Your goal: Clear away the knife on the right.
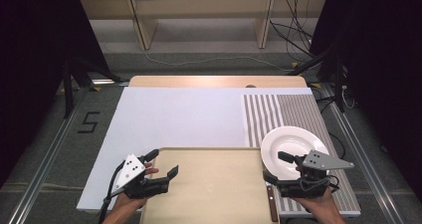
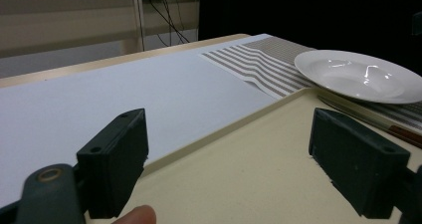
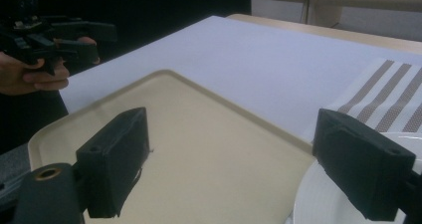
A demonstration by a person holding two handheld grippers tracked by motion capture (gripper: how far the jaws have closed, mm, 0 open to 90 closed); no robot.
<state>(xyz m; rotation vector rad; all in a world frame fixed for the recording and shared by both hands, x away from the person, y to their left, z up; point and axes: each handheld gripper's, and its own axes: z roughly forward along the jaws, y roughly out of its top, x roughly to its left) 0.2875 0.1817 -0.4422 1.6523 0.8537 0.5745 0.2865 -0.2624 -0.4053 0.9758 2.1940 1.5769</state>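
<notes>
- Hovering with fingers spread wide and gripping nothing, the right gripper [image 1: 275,166] is sitting at the 7 o'clock rim of the white plate [image 1: 293,145]; no earlier frame is telling what came first.
- Resting on the striped placemat [image 1: 298,112] at the desk's [image 1: 214,81] 4 o'clock corner, the plate is lying just beside the tray [image 1: 214,184], so that setting-down is looking finished.
- Waiting at the tray's 9 o'clock edge, the left gripper [image 1: 164,163] is also showing open, empty fingers.
- Lying between tray and plate, a wood-handled knife [image 1: 271,204] is seemingly awaiting handling.
- Gleaming glossy and round, the shallow plate is contrasting with the matte, beige, round-cornered tray, the woven mat and smooth white sheet [image 1: 174,119].
</notes>
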